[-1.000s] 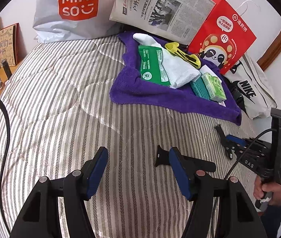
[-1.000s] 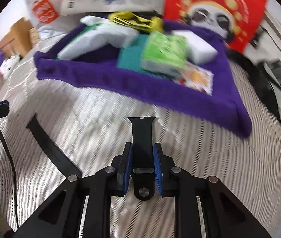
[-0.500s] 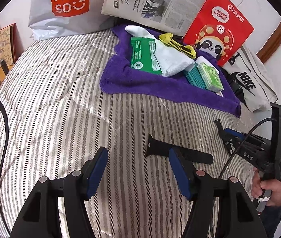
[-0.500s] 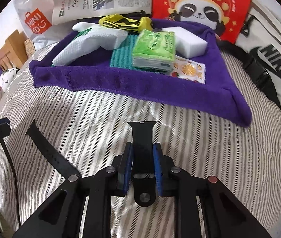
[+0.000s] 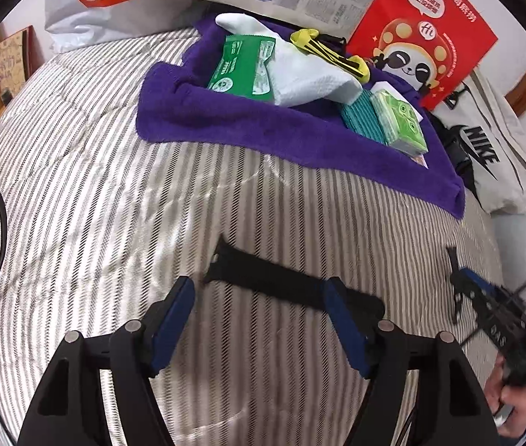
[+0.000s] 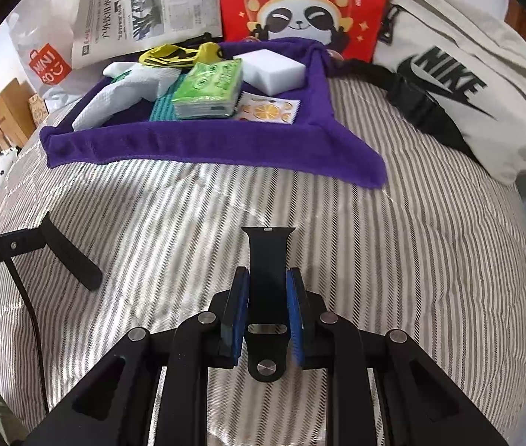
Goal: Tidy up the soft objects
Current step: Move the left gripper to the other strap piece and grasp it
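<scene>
Striped bedding (image 5: 96,186) fills the left wrist view, with shopping bags and a newspaper propped along the far side; ahead of the left gripper (image 5: 259,308), a purple towel (image 5: 263,126) carries the sorted stuff: a green wipes pack (image 5: 242,70), a white cloth (image 5: 307,81), a tissue pack (image 5: 400,122); the jaws stand wide with nothing between them, and a black strap piece (image 5: 263,278) lies on the bedding just past the fingertips, running off behind the right-hand finger; looks like that one is next for this hand.

Over on the right wrist view, same bed from the other side; the right gripper (image 6: 267,308) is clamped narrow on a second black strap (image 6: 268,260), the free end sticking forward off the fingertips over the stripes; the towel (image 6: 207,145) sits well ahead and slightly left, tissue pack (image 6: 207,89) and white sponge block (image 6: 274,68) on it.

So the step seems to be carrying the held strap to the towel pile; next move probably needs a forward reach over the towel's near edge, then opening over a bare purple patch; floppy strap, so it may drape oddly.
</scene>
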Demonstrator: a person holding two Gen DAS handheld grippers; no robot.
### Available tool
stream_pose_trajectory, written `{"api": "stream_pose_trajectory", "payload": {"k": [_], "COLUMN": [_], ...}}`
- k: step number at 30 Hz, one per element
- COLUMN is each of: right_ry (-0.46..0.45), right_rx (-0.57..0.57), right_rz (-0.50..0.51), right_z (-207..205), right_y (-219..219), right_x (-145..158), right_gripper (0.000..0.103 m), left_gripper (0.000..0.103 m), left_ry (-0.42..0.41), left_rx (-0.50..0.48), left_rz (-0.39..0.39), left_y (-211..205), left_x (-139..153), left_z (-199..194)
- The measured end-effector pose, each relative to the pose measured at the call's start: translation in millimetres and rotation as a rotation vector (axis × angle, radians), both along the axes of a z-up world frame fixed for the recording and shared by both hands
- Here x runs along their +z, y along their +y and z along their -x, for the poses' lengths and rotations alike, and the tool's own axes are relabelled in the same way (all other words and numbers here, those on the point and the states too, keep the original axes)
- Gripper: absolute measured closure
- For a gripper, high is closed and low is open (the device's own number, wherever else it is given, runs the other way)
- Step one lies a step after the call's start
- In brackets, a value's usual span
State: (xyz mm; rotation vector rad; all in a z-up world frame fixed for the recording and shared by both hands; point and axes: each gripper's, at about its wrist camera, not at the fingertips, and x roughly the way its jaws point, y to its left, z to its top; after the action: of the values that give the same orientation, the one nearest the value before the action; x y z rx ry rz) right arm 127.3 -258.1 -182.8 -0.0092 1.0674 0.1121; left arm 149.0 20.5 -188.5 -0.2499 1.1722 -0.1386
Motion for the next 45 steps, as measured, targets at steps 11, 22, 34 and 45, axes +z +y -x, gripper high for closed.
{"api": "stream_pose_trajectory", "payload": {"k": [11,22,34,45], "right_ry": [-0.006,-0.058,-0.125,-0.144], "right_rx": [-0.022,-0.029,-0.047,-0.068], "right_rz": [-0.104,-0.095,-0.032,-0.015], "right_z": [-1,5,13,15], "right_y": [-23,-20,-14,-10], "right_x": [-11,-12,-14,-14], "right_gripper": [0.082,0.082,0.081,0.081], "left_gripper": [0.019,0.017,0.014,0.081], "left_ry": [-0.029,-0.063,-0.069,-0.18], "left_rx": [-0.052,-0.196,-0.189,-0.259], "left_rz": [-0.26,-0.299,-0.297,-0.248], "left_y": [-73,-75,-25,-43], "left_x": [-9,-10,-7,-1], "left_z": [-27,-1,26,30]}}
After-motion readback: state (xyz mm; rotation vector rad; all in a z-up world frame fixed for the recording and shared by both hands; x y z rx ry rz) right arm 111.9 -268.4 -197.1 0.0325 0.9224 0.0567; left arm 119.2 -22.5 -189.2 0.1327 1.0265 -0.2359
